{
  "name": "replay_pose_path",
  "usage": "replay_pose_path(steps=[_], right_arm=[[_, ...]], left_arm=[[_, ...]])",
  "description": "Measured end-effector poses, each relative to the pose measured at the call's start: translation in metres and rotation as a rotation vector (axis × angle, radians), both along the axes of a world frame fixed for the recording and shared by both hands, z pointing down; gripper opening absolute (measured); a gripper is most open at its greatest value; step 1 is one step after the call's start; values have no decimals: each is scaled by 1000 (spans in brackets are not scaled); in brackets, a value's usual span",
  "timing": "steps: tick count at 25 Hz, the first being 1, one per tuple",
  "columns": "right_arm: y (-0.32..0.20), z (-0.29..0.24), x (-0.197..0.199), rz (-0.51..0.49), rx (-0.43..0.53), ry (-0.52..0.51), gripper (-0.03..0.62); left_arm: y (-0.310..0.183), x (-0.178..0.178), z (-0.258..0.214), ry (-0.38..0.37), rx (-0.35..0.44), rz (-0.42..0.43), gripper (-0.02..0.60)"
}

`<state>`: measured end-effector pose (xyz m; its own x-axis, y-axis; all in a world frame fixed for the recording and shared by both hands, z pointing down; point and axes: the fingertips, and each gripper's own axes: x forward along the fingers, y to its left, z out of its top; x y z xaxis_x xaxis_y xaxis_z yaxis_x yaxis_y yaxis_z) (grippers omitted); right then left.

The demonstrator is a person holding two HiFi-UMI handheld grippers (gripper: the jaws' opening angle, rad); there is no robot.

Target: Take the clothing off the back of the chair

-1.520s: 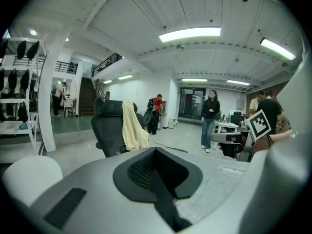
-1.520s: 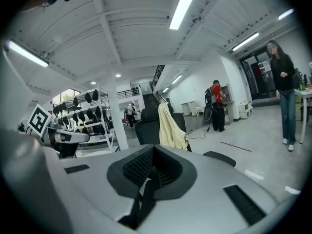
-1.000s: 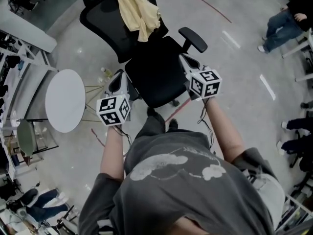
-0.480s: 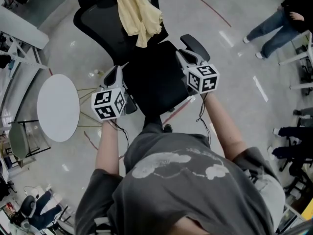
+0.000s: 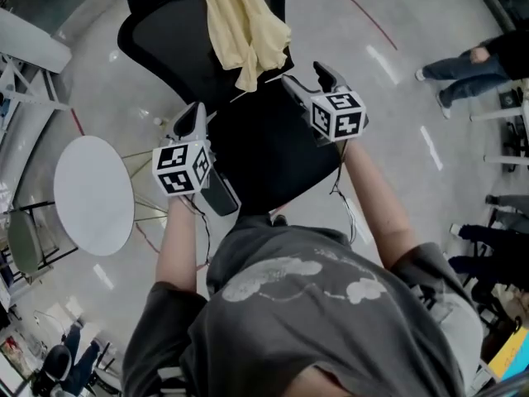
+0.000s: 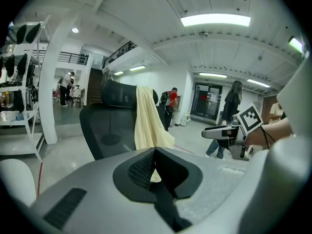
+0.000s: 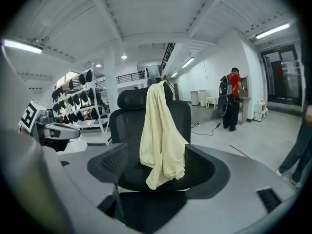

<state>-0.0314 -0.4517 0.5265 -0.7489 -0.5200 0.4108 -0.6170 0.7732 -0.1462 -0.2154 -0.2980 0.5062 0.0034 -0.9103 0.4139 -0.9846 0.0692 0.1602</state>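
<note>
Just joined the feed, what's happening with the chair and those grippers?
A person holds a gripper in each hand, both pointed at a black office chair with a pale yellow garment draped over its back. The left gripper is shut and empty; the right gripper has just been opening its jaws, nothing between them. Neither touches the garment yet.

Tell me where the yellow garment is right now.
In the head view, top centre: the yellow garment hangs over the black chair's backrest, its lower end dangling just above the seat.
</note>
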Motion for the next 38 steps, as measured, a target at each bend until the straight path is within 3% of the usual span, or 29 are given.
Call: replay_pose_path(steps=[6, 14, 19, 24, 29, 32, 33, 35, 38], right_arm=[[-57, 28, -35, 43, 41, 78, 410], [-118, 78, -82, -21, 15, 208, 416], [-158, 99, -106, -56, 73, 288, 414], [-183, 111, -135, -132, 94, 299, 414], [-188, 134, -164, -296, 103, 371, 414], [-193, 140, -171, -303, 114, 407, 411], [-195, 140, -170, -291, 120, 428, 383], [-197, 139, -164, -273, 158, 491, 111], [-187, 133, -162, -302, 180, 515, 40]], left_arm=[[-44, -34, 21, 12, -17, 2, 0], [-92, -73, 52, 50, -30, -6, 0], [-114, -88, 70, 55, -38, -10, 0], [-119, -95, 85, 76, -54, -24, 0], [-120, -97, 94, 79, -60, -12, 0], [-119, -98, 96, 76, -59, -11, 0], [-117, -97, 96, 77, -58, -13, 0], [-115, -95, 96, 82, -56, -18, 0], [-110, -93, 94, 80, -58, -23, 0]])
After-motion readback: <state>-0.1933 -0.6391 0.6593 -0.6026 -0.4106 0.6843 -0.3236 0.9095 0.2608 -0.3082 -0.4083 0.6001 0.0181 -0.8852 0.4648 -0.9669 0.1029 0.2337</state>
